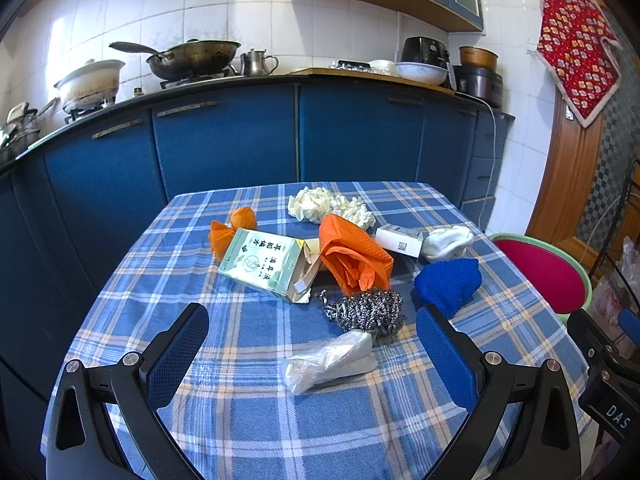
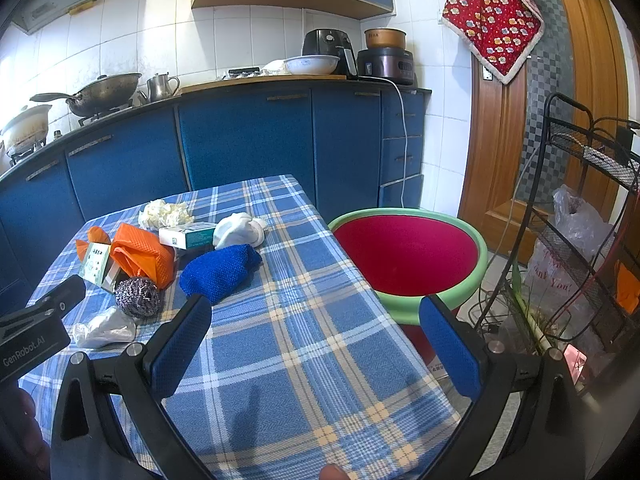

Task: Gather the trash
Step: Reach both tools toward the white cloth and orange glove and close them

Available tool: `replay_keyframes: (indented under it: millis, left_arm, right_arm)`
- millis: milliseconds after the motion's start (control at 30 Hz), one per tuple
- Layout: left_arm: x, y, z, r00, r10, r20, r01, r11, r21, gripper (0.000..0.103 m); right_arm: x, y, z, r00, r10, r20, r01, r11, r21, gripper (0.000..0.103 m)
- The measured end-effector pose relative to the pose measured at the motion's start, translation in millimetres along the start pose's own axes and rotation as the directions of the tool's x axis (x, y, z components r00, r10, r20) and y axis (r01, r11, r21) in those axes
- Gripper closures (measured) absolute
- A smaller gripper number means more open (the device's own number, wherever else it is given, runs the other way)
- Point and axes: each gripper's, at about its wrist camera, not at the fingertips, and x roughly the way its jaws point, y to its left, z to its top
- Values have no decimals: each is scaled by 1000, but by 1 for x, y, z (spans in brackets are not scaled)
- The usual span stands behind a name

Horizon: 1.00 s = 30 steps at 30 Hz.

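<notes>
Approach step: left gripper (image 1: 312,356) is being held spread and empty over the crumpled plastic wrap (image 1: 328,360) on the counter (image 1: 248,420). Right gripper (image 2: 316,344) is also being held spread, empty, near the basin (image 2: 408,256). Next: fingers need lowering and clenching around the wrap.

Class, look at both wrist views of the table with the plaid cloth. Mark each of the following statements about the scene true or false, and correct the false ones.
1. Both grippers are open and hold nothing. True: the left gripper and right gripper are both open and hold nothing.
2. The steel scourer lies inside the basin. False: it sits on the plaid tablecloth, beside the crumpled clear plastic bag.
3. The red basin with a green rim stands beside the table, off its edge. True.
4. The blue knitted cloth is stacked on the green and white box. False: it lies apart on the tablecloth, with the orange mesh bag between them.
</notes>
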Motion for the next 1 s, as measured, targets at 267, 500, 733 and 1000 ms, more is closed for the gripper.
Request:
replay_keyframes:
  millis: [267,500,733,1000]
  left_arm:
    - [9,5,2,1000,10,-24,-9,1000,9,0]
    - [23,24,19,997,43,-63,-42,999,12,0]
    - [52,52,45,991,61,-122,-61,998,-2,0]
    - [98,77,74,981,92,-173,-92,996,7,0]
  right_arm:
    - [9,-2,3,1000,1,-23,-1,1000,4,1]
    - [26,-1,20,997,30,-66,-31,999,-12,1]
    - [48,3,44,991,83,-101,-85,996,-16,1]
    - [80,16,66,974,144,-176,-148,989,-9,1]
